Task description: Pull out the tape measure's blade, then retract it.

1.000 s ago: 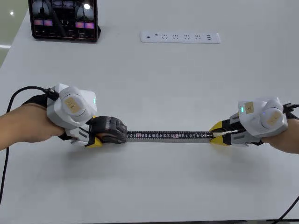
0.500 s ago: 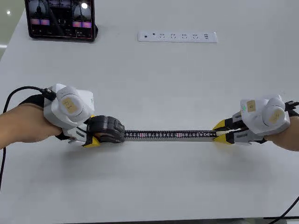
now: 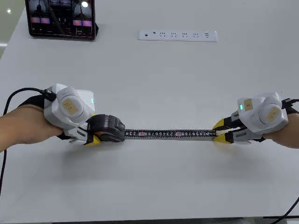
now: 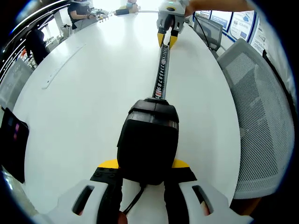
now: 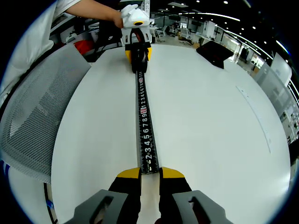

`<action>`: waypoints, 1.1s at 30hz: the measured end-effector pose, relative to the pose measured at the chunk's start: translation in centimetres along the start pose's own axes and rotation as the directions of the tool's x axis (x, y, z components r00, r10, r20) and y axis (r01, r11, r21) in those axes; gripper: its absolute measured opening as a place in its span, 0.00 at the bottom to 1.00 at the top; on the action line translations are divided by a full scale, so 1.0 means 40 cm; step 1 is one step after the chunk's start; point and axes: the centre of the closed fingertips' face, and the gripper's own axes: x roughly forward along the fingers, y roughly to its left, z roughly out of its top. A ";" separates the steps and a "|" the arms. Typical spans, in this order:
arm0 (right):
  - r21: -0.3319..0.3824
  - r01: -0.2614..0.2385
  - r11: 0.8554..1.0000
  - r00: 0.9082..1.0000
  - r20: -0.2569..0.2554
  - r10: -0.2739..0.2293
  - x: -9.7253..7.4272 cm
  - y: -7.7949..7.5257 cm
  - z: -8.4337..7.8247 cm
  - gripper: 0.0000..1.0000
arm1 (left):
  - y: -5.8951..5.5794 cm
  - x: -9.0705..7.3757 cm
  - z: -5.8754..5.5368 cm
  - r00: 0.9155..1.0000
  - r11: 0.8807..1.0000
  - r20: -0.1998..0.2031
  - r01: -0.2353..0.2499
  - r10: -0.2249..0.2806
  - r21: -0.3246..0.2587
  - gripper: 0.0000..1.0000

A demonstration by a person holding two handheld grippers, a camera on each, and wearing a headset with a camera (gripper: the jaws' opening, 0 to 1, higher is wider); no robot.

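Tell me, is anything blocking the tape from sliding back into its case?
Nothing visible is. The blade lies straight on bare table between the case, held by the left hand-held gripper, and the right hand-held gripper pinching its tip. The power strip and tablet sit far off.

One white desk [image 3: 154, 84] carries one black tape measure [image 3: 108, 127] with one dark numbered blade [image 3: 170, 134], two white yellow-tipped claws, the left claw [image 3: 96, 131] and the right claw [image 3: 218, 132], one white power strip [image 3: 177, 35] at twelve o'clock and one black-framed tablet [image 3: 61, 18] at eleven o'clock.

Black tape measure [image 3: 106, 129] on the white table, blade [image 3: 170, 134] extended flat
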 end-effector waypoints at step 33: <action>0.140 0.055 0.989 0.996 0.066 -0.065 -0.033 -0.012 0.028 0.29 | 0.004 -0.025 0.004 0.997 0.993 0.068 -0.036 0.044 -0.116 0.50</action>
